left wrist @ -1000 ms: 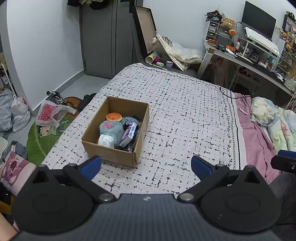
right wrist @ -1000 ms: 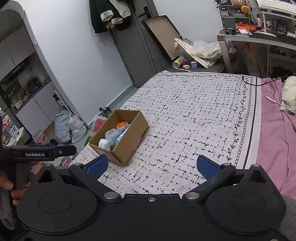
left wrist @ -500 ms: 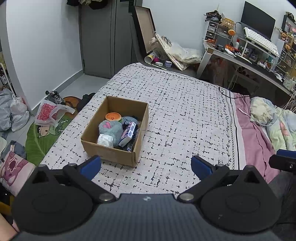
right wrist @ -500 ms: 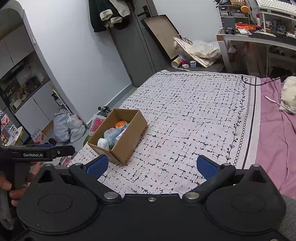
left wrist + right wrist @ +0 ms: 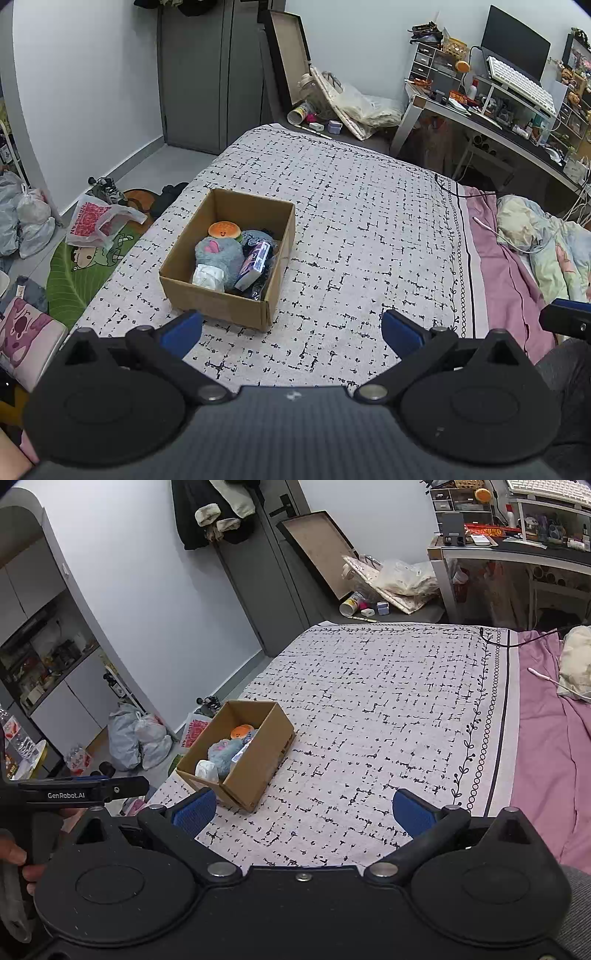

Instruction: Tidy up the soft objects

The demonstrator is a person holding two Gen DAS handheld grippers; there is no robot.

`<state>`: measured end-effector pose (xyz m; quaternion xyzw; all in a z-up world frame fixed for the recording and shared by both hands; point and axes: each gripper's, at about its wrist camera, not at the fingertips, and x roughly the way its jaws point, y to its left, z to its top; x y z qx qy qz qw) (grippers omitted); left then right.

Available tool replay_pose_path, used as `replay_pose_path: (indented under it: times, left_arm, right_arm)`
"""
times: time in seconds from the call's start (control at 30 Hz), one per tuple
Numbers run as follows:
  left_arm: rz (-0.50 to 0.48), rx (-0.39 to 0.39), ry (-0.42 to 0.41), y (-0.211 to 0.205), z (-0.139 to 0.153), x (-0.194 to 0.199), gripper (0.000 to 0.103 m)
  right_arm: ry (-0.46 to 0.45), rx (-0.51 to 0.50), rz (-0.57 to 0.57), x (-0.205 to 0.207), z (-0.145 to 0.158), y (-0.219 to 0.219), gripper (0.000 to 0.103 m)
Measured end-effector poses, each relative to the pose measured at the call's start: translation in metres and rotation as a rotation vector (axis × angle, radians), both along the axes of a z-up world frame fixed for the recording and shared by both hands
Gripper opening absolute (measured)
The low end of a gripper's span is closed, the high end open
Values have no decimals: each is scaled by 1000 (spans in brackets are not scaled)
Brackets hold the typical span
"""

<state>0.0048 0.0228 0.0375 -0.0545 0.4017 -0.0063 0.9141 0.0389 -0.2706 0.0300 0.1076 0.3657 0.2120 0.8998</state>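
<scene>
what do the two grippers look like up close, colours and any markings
Both grippers, left and right, are matte black, with two round discs at the base and angled arms ending in blue pads. The left one, seen from the right wrist view, has a black handle printed "GenRobot.AI" in white. No cables show.

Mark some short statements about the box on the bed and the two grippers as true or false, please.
1. The cardboard box stands on the patterned bedspread. True.
2. The box is empty. False: it holds a burger plush, a grey plush and other items.
3. The left gripper has its jaws open. True.
4. The right gripper grips a plush. False: its jaws are open and hold nothing.
</scene>
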Motion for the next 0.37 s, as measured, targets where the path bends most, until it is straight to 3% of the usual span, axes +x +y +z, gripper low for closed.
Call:
replay_pose_path:
  times: [0.37]
  left_arm:
    - [4, 5, -2, -3, 0, -1, 102]
  right_arm:
    - [-2, 9, 1, -1, 0, -1, 103]
